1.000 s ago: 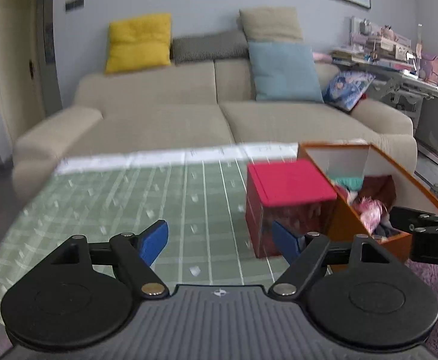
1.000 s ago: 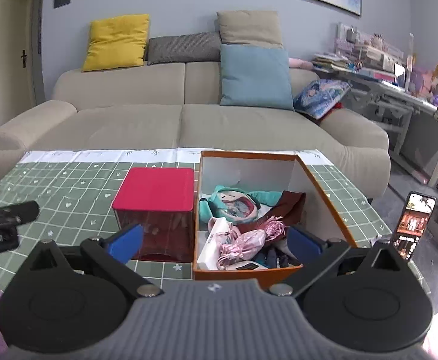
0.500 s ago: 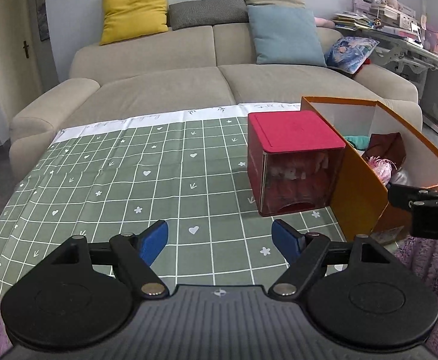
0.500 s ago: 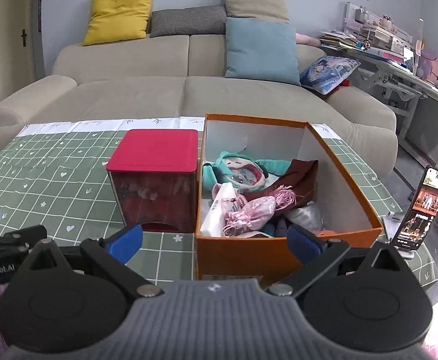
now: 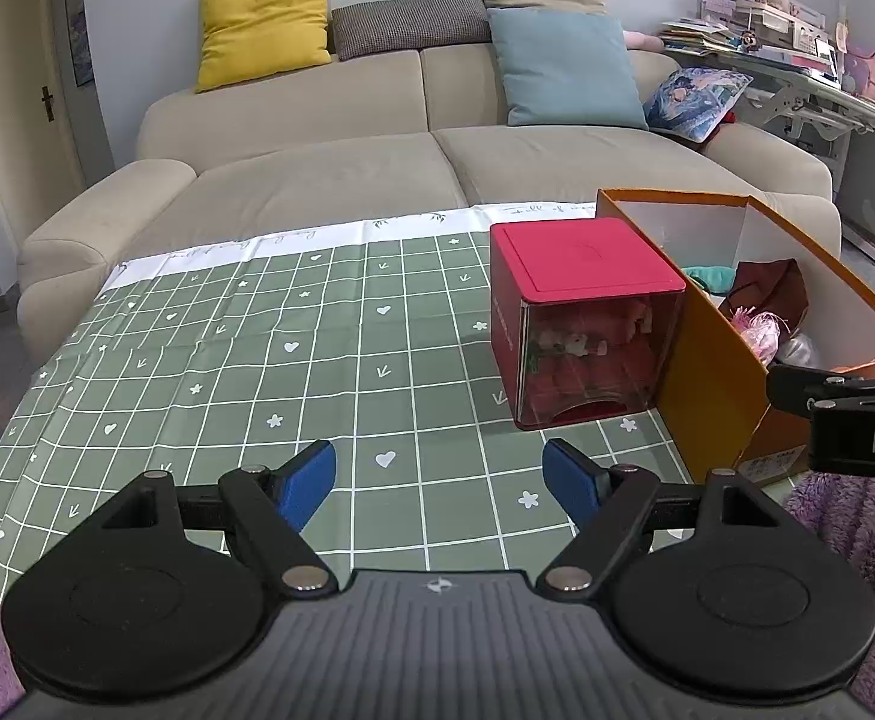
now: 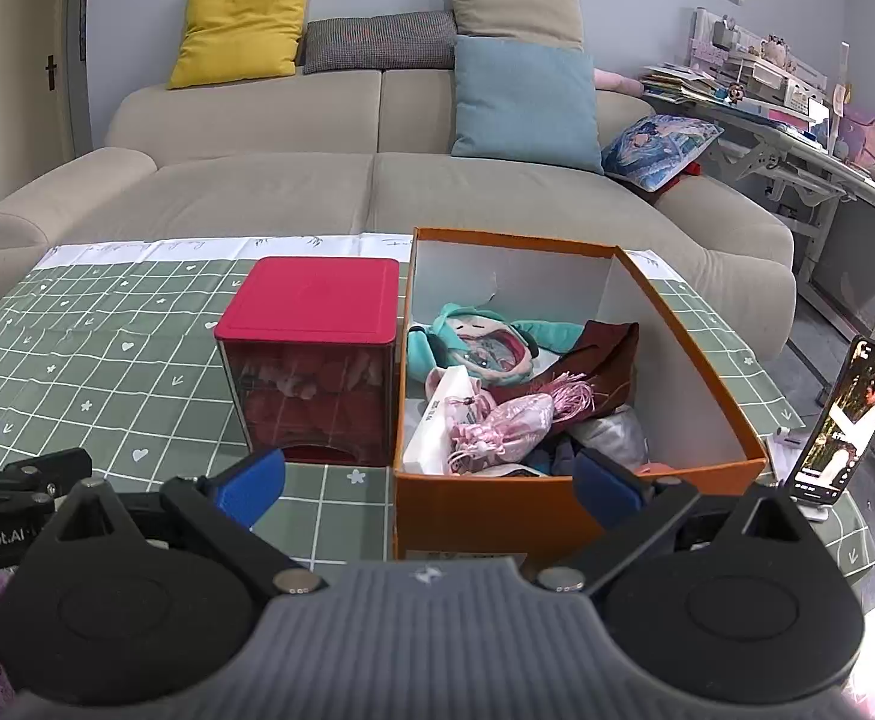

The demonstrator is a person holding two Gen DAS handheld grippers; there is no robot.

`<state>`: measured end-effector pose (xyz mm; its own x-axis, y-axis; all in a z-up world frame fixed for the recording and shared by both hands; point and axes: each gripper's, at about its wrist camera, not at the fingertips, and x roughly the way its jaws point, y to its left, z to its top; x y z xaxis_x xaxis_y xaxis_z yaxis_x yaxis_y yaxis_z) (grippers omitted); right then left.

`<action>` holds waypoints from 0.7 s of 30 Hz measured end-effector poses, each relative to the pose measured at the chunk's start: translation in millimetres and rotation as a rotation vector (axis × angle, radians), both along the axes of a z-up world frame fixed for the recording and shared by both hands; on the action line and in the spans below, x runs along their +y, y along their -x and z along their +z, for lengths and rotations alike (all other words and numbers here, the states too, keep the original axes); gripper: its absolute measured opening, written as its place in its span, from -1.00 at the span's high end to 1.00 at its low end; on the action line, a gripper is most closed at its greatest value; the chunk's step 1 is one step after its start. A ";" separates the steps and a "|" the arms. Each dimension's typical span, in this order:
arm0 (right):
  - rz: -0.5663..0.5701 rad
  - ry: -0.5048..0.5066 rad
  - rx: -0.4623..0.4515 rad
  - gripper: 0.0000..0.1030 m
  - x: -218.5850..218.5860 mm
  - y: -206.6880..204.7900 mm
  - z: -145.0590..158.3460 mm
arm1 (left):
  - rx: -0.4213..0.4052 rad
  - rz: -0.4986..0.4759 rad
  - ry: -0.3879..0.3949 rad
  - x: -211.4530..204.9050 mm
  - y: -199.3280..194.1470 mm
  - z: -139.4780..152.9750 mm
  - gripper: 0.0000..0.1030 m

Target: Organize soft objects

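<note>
Cloth, green with a white grid and small hearts, covers the table; on it a red box with a flat red lid and clear sides stands just left of an orange box, the two nearly touching; whether they touch I cannot tell; soft red and pale things show through the clear wall, too dim to name; the orange box is open at the top and white inside; in it lie a teal doll toward the back, a maroon cloth to its right, a pink pouch with a tassel in the middle, and a white packet leaning along the left wall; darker bits at the front are too hidden to name; left gripper hangs over bare cloth near the table's front edge, jaws wide apart with nothing between them, the red box ahead and to its right; right gripper sits low before the orange box's front wall, jaws likewise wide and empty, one blue fingertip overlapping the box's front rim in the view; a phone stands propped at the table's right edge, screen lit; behind the table a beige sofa carries yellow, grey, tan and blue cushions.
</note>
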<state>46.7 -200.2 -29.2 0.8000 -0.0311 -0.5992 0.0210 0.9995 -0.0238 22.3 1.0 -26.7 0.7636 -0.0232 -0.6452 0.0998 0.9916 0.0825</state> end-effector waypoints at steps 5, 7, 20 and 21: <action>0.001 0.000 0.000 -0.95 -0.1 -0.2 -0.5 | 0.000 -0.001 -0.001 0.2 0.4 0.0 -0.79; 0.001 0.000 0.001 -0.95 0.1 -0.4 -0.4 | 0.000 -0.001 -0.001 0.0 0.3 -0.1 -0.79; 0.002 0.000 -0.001 -0.95 -0.6 -0.9 -0.9 | -0.002 -0.002 -0.001 0.7 0.2 -0.1 -0.79; 0.002 0.001 -0.001 -0.95 -0.6 -0.8 -0.8 | -0.001 -0.002 -0.001 0.5 0.1 -0.1 -0.79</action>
